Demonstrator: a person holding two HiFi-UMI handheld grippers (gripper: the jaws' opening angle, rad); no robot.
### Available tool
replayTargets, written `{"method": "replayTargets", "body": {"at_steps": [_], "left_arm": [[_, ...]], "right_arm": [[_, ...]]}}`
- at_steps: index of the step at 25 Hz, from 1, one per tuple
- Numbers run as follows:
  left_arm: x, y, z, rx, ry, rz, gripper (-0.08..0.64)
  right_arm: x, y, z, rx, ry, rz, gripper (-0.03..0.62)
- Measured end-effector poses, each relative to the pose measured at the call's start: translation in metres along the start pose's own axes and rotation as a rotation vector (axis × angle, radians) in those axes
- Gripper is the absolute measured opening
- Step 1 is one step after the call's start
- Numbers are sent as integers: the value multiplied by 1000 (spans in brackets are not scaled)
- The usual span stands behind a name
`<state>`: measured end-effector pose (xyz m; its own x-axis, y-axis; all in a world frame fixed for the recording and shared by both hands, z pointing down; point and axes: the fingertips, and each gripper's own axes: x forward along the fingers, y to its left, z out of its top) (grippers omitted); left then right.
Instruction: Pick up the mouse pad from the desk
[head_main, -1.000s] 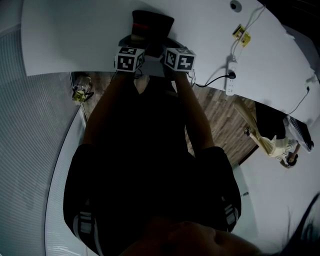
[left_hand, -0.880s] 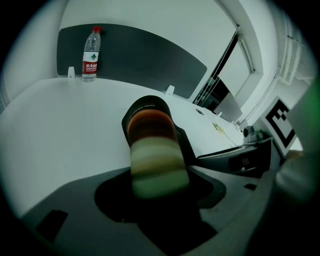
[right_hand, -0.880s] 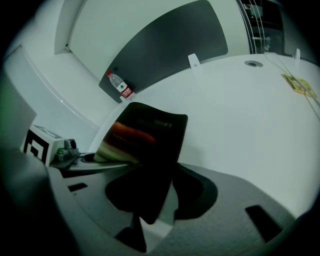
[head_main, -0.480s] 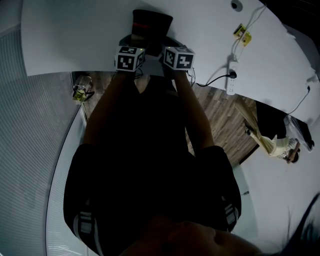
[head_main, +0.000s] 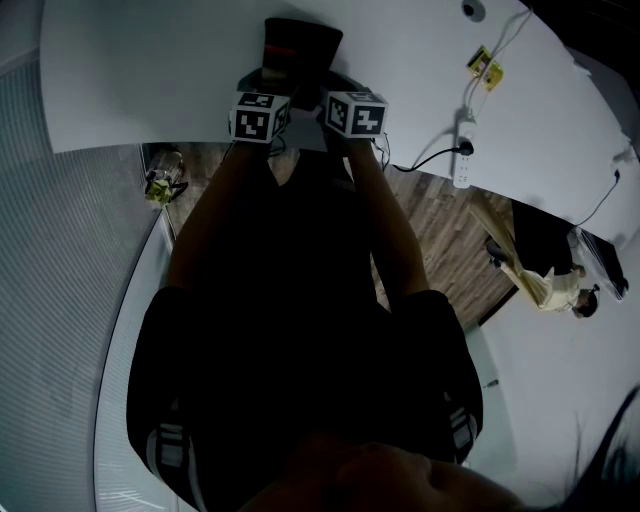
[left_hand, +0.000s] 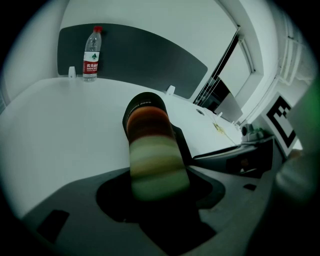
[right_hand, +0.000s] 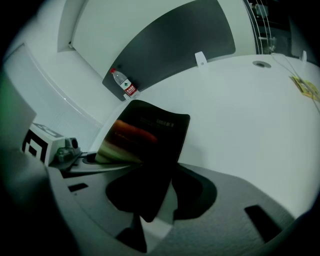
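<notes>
The mouse pad (head_main: 300, 45) is lifted off the white desk (head_main: 150, 70) and held between both grippers near the desk's front edge. It is black underneath with red, orange and green bands on its face. In the left gripper view the mouse pad (left_hand: 152, 155) curls into a roll that runs down into my left gripper (left_hand: 155, 200), which is shut on it. In the right gripper view the mouse pad (right_hand: 150, 145) shows its black back, and its lower corner sits between the closing jaws of my right gripper (right_hand: 150, 200). From above, the left gripper (head_main: 280, 88) and right gripper (head_main: 320, 92) sit side by side.
A water bottle (left_hand: 91, 53) stands at the desk's far side before a dark partition panel (left_hand: 145, 55). A white power strip (head_main: 461, 150) with cable and a yellow item (head_main: 483, 70) lie to the right. A person (head_main: 545, 280) is on the wooden floor at right.
Both grippers and the pad stay where they were. The person at the right of the head view has shifted slightly.
</notes>
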<state>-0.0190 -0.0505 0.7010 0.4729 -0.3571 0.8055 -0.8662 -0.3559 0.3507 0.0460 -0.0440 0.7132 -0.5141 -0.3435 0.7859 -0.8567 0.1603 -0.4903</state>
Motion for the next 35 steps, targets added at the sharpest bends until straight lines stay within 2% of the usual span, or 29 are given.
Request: {"method": "replayTargets", "body": {"at_steps": [11,22,28,35], "left_arm": [[2,10,-4,27,-7,56,187],[-2,10,-1,10,-8,51,175],[-2,5,-1,-5,-6,40,128],[-1,3,-3,-8,-9,32,107]], "right_arm": [[1,2,0,5,1,7,101],[0,3,-1,7,2,20,101],[1,3,-1,2,-1,23,101],[1,3,-3,9,2,25,100]]}}
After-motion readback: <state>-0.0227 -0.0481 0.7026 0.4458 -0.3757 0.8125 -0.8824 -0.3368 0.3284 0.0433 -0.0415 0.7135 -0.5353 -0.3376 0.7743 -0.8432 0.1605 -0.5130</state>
